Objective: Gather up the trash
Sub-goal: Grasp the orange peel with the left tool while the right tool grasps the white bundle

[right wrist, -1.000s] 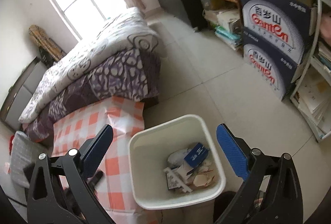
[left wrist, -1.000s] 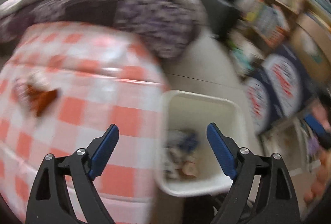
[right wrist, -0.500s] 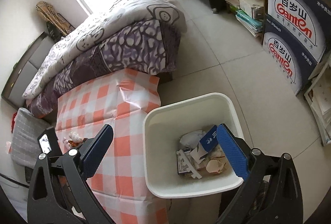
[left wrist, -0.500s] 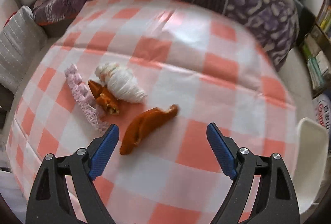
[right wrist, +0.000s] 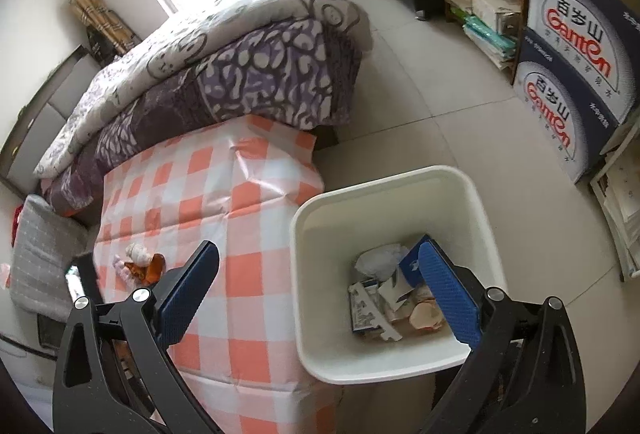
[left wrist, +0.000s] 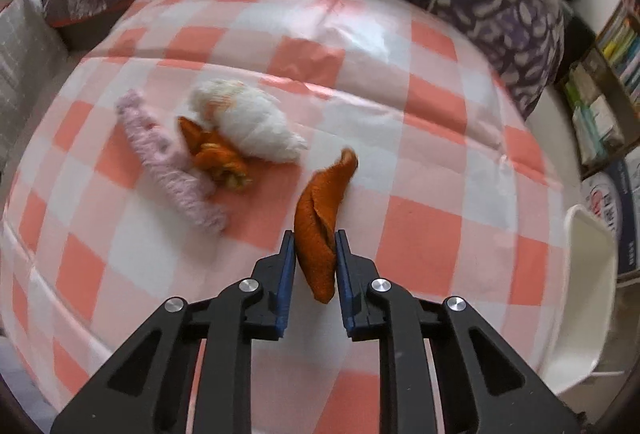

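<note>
The orange peel is lying lengthwise between the pads of the left tool, which has just been closing and is now clenching it on the checked bench; the bin is waiting under the released right tool.

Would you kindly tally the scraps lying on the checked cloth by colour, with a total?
Orange: 2, the long peel pinched in the left gripper and the crumpled peel
White: 1, the tissue wad
Pink: 1, the fuzzy strip
Total: 4
</note>
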### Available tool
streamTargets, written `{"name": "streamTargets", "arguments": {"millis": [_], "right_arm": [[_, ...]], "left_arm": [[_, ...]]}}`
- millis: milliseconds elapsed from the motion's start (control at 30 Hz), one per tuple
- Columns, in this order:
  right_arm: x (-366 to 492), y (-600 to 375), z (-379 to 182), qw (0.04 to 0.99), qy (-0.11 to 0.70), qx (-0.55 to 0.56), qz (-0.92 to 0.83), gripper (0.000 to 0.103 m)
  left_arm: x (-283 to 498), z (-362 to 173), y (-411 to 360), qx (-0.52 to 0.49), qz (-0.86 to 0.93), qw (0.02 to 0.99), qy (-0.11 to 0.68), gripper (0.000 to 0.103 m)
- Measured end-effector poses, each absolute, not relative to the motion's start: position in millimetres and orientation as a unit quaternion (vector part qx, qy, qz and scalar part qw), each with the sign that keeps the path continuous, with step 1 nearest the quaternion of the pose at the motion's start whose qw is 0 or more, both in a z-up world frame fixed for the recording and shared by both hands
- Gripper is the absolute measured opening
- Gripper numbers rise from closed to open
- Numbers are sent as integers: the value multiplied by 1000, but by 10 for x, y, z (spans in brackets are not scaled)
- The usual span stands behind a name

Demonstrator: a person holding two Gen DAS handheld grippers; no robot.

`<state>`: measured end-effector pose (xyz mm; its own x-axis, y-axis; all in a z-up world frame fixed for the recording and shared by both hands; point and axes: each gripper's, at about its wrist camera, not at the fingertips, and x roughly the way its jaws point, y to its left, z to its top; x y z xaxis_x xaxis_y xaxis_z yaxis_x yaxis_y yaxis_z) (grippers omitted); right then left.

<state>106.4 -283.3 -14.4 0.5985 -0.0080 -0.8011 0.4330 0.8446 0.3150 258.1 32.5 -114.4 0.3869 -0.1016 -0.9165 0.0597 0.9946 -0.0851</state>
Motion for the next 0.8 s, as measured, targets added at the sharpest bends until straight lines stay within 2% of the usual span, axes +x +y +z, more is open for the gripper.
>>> {"name": "streamTargets", "arguments": {"millis": [133,300,467,633,800], "right_arm": [[1185,-2496,-215,868,442,201,-102,96],[1462,-1879,-340,877,454,150,-45,96],[1974,-1138,-491,875,467,125,31,96],[2628,-406,-675,873,469,92,95,85],[3052,111,-941,862,491,54,110,75]], "left_arm": [[2369,-631,735,-93,-47,850,517,19],[1939,158,1326,-151,-18,892,425,19],[1675,594,1716,-186,-7,913,362,19],[1529,852,1994,-221,-5,920,323,19],[1498,887,2147,-226,-1,920,321,19]]}}
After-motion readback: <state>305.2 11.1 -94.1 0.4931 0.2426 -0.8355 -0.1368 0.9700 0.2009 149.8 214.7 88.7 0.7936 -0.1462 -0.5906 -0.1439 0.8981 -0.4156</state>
